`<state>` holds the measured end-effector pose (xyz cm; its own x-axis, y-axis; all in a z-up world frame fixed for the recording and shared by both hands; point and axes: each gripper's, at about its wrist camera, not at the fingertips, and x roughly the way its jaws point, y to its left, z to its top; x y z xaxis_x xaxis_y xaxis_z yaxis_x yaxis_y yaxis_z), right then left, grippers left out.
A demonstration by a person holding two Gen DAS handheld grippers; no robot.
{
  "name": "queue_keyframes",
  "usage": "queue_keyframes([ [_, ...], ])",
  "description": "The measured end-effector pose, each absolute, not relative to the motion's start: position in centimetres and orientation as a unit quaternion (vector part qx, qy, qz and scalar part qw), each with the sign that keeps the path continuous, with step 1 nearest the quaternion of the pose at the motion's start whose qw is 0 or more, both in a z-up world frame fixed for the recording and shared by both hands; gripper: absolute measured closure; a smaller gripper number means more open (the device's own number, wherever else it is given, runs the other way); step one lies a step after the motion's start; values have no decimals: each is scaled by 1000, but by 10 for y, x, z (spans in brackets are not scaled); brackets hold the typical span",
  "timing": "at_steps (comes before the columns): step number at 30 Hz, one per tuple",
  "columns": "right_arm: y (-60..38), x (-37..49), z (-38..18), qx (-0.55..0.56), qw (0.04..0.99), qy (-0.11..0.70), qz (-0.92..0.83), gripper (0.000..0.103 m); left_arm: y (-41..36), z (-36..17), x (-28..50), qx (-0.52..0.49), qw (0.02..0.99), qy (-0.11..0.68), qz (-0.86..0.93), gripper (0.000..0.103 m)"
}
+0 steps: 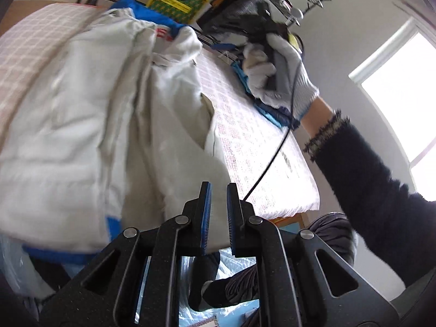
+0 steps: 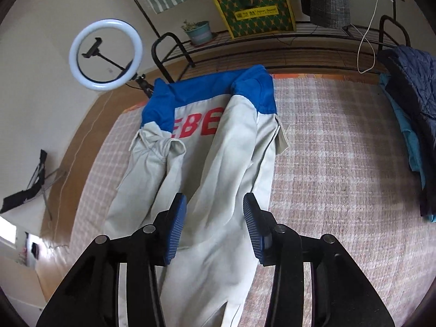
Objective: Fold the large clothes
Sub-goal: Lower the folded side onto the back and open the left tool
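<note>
Right wrist: jacket (image 2: 218, 169) lengthwise, collar far end.

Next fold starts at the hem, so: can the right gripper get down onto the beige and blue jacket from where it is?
Probably yes. The right gripper hangs over the jacket with its jaws apart and empty, and nothing shows between its pads and the cloth. The left gripper is off at the edge, nearly shut.

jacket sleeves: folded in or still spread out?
Folded in. In the right wrist view both sleeves lie over the back of the jacket, partly covering the red lettering. The body is not yet folded up.
</note>
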<state>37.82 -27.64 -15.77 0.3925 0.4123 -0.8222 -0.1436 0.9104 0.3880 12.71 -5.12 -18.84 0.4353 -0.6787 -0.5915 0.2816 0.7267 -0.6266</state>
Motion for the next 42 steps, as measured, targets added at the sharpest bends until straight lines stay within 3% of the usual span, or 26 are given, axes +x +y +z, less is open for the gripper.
queue_keyframes([
  [4, -275, 407, -183, 129, 806, 559, 150, 56, -68, -210, 147, -205, 809, 466, -294, 95],
  [5, -272, 414, -190, 126, 802, 565, 147, 64, -69, -217, 150, -202, 807, 474, -289, 95],
  [6, -271, 418, -193, 126, 799, 569, 148, 99, -69, -223, 152, -205, 803, 481, -286, 95],
  [8, -265, 426, -190, 148, 788, 573, 173, 101, -66, -236, 152, -215, 792, 495, -287, 95],
  [13, -234, 455, -167, 138, 800, 551, 194, 101, -63, -245, 151, -214, 788, 500, -288, 95],
  [24, -148, 501, -253, 61, 780, 599, 169, 101, -69, -251, 156, -213, 787, 501, -289, 95],
  [28, -151, 500, -245, 52, 779, 596, 186, 100, -70, -249, 156, -213, 788, 500, -289, 95],
  [36, -210, 414, -163, 94, 804, 531, 251, 95, -67, -237, 148, -205, 801, 482, -289, 95],
  [42, -177, 379, -190, 27, 809, 537, 238, 95, -60, -228, 145, -201, 813, 467, -282, 95],
])
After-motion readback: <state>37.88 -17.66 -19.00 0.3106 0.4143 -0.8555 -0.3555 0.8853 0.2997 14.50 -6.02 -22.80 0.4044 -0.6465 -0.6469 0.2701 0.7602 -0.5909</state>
